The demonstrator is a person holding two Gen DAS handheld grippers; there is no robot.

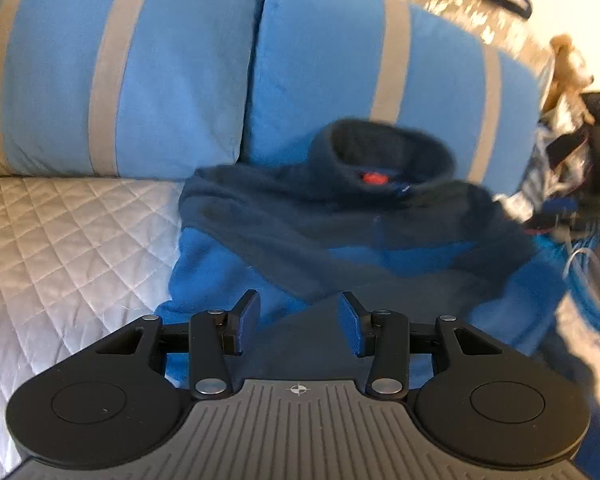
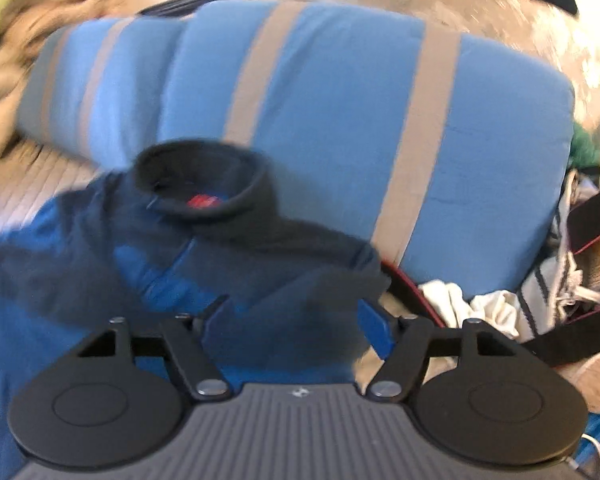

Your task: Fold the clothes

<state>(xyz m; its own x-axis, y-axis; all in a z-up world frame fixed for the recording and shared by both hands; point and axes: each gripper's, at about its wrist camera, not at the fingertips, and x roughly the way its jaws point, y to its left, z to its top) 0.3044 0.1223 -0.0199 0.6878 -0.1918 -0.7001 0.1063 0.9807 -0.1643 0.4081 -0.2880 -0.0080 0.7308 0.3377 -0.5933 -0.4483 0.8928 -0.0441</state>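
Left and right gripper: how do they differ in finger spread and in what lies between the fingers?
The left gripper has its fingers set narrower; the right gripper has them spread wider. The left sits over the middle of the blue fleece jacket, with the quilted cover beside it; the right sits at the jacket's edge, near a heap of pale laundry. Shared: both are open, hold nothing, and face the striped blue cushions.

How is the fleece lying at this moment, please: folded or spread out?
Partly folded: the fleece has dark layers lying over its blue body, collar upright against the cushion.
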